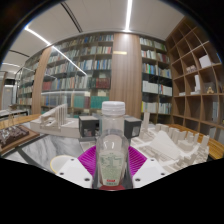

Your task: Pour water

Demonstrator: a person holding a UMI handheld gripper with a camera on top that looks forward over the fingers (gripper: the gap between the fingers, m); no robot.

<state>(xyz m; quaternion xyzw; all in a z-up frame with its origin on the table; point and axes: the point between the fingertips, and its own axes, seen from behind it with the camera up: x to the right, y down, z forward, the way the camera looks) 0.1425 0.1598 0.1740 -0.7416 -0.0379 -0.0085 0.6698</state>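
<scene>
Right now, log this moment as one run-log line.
stage: bottle held upright | claw: shut on bottle | cap: on | pour: not begun | backdrop: bookshelves

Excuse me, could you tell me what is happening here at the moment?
A person's hand-held gripper is holding a clear plastic water bottle with a white cap upright between its two fingers, whose magenta pads press on the bottle's sides. The cap appears to be on, and no water is being poured. Just beyond the bottle lie white moulded objects on a work surface, with tall wooden bookshelves filling the room behind.
</scene>
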